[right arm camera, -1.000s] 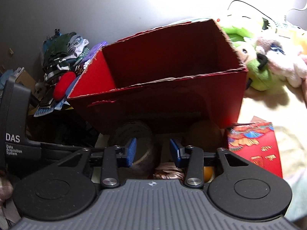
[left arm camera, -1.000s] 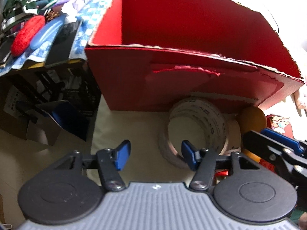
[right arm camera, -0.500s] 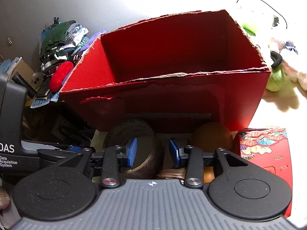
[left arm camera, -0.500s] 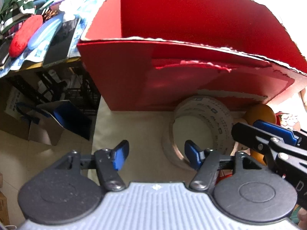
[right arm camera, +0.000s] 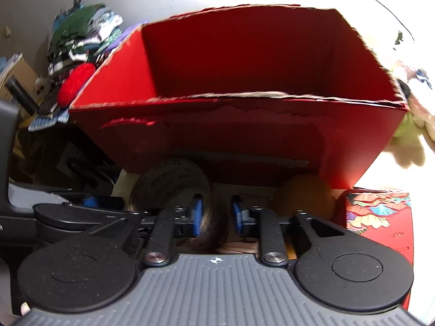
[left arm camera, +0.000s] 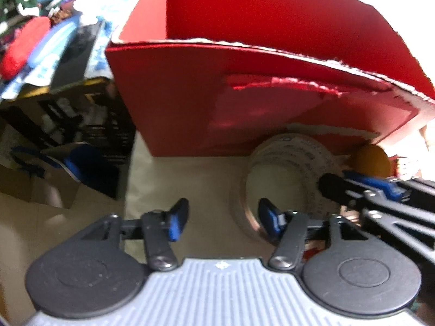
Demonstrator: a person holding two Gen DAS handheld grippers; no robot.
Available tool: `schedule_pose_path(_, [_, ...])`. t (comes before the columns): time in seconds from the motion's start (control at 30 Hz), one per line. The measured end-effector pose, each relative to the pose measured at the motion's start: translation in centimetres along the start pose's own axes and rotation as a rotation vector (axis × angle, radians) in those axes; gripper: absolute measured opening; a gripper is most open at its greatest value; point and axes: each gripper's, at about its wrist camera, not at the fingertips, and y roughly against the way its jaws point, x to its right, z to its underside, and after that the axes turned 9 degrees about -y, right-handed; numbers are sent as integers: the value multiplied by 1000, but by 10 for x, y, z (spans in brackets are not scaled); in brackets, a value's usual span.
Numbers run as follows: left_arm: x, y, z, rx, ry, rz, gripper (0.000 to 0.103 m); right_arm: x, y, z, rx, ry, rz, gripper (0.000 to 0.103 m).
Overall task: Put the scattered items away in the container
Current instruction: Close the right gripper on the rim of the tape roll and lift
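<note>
A red cardboard box (left arm camera: 204, 95) stands open-topped just ahead, also filling the right wrist view (right arm camera: 244, 141). In front of it a tape roll (left arm camera: 307, 160) stands on edge. My left gripper (left arm camera: 223, 217) is closing: its right finger sits in the roll's hole, the left one outside, and neither pad touches. My right gripper (right arm camera: 216, 214) is shut on the tape roll (right arm camera: 171, 182), pinching its right-hand wall, and reaches in from the right in the left wrist view (left arm camera: 345, 187). An orange ball (right arm camera: 304, 198) lies beside the roll.
A red patterned packet (right arm camera: 380, 217) lies at the right, with plush toys (right arm camera: 416, 114) beyond it. A pile of clothes (right arm camera: 78, 35) and a black crate (left arm camera: 81, 125) crowd the left. The pale surface drops off at its left edge (left arm camera: 130, 179).
The right jaws have closed onto the tape roll's wall. The left jaws widened, then narrowed around the roll's near rim. Both views have edged closer to the box.
</note>
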Motion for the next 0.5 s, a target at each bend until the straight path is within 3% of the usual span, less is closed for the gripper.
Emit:
schedule_pose_path(0.07, [-2, 0, -1, 10, 4, 51, 33, -2, -2, -1, 3, 11, 5, 12])
schedule_pose_path(0.1, [-2, 0, -1, 14, 5, 74, 29, -2, -4, -2, 0, 8, 5, 12])
schedule_pose_path(0.23, [3, 4, 2, 12, -33, 73, 21, -1, 3, -1, 6, 1, -9, 11])
schedule_pose_path(0.37, [5, 27, 11, 8, -71, 111, 21, -11, 27, 2, 40, 37, -33, 12])
schedule_pose_path(0.5, [4, 70, 17, 110, -153, 110, 21, -23, 66, 8, 109, 93, -56, 12])
